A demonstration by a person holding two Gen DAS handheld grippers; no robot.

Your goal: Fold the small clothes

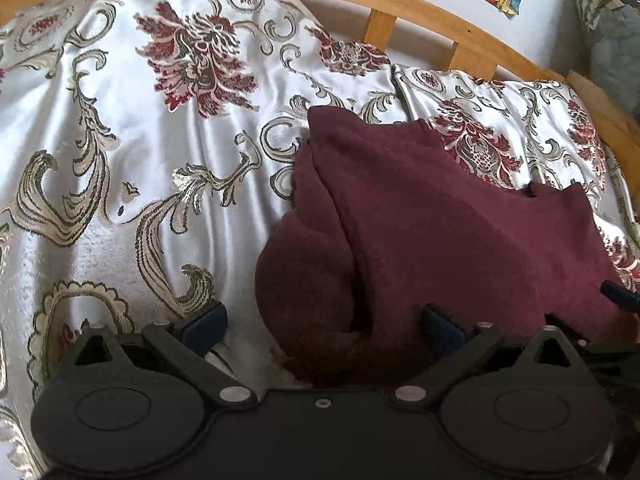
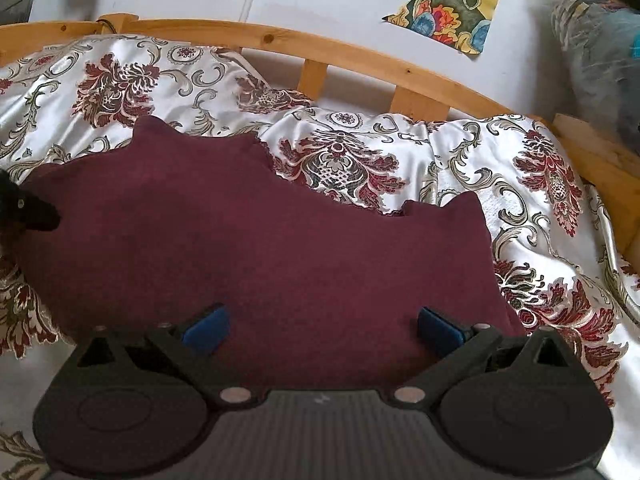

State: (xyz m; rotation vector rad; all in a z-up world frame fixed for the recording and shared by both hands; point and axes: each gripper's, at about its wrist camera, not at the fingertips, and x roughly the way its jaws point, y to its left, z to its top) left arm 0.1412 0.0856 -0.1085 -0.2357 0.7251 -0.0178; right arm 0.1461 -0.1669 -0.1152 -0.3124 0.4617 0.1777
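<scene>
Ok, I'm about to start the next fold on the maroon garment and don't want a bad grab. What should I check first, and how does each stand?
1. Left gripper open: ok, jaws wide apart.
2. Right gripper open: ok, nothing held.
3. Maroon garment lying flat on the bedspread: not ok, its left side is bunched into rolls.
4. Far edge visible: ok, wavy outline clear in the right view.
5. Near hem within reach: cannot tell, hidden under both grippers.
6. Grippers clear of each other: ok, apart.

You see the garment [image 2: 256, 248] lying on the bedspread [image 2: 460, 168], the headboard [image 2: 320, 56] beyond it and the poster [image 2: 448, 4] on the far wall.
</scene>
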